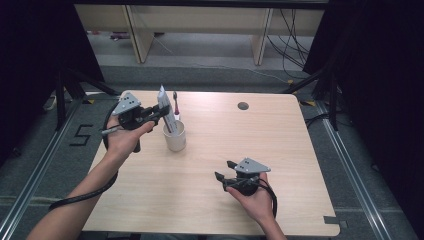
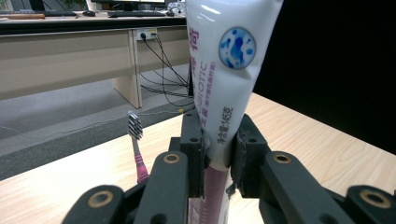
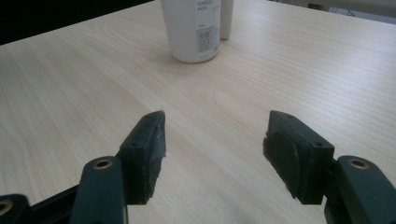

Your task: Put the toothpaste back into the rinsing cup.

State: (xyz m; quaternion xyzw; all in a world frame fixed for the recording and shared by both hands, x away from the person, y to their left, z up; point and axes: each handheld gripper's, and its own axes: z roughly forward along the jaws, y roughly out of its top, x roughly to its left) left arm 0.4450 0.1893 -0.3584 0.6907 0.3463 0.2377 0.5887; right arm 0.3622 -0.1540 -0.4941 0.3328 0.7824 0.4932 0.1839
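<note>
The wooden surface (image 1: 280,150) has loads of bare room across its right half and front, with everything bunched near the back-left edge. There the white cup (image 1: 175,136) holds a toothbrush (image 1: 176,102) and the toothpaste tube (image 1: 166,112), which the left tongs (image 1: 156,114) pinch tight mid-body just above the rim. The right tongs (image 1: 223,170) sit wide apart, holding nothing, over open wood near the front edge.
</note>
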